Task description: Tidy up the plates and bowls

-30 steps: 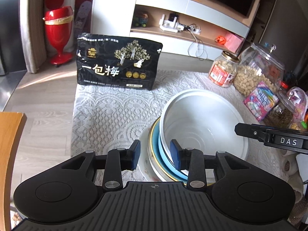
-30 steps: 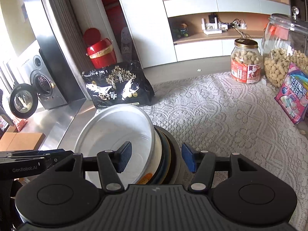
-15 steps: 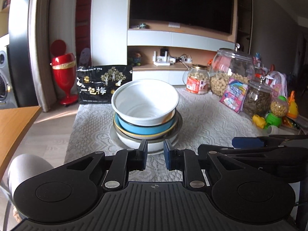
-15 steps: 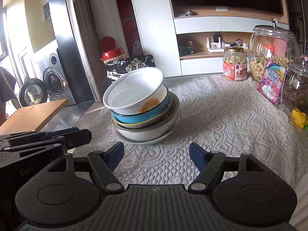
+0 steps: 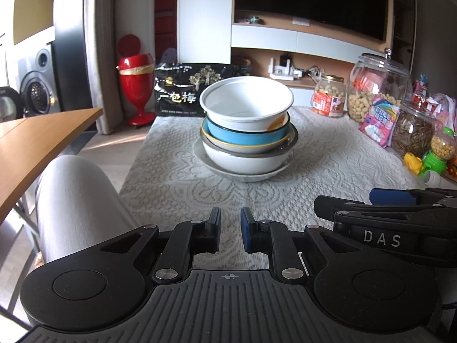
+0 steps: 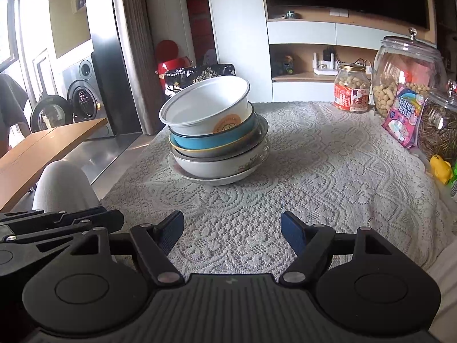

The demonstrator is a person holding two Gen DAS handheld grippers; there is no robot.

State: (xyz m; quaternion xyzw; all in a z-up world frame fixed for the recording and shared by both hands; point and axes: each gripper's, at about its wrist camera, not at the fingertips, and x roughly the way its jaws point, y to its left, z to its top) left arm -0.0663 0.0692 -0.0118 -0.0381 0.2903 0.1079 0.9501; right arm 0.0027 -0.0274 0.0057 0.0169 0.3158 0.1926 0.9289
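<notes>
Both wrist cameras look forward and slightly down over the lace-covered table (image 5: 177, 188), sharing the stacked bowls (image 5: 247, 131) (image 6: 214, 134) from the near edge.

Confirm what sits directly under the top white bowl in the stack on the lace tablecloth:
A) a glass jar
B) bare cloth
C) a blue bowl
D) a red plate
C. The white bowl is nested in a blue bowl, which rests on the wider grey and white dishes below; both grippers are clear of the stack.
</notes>
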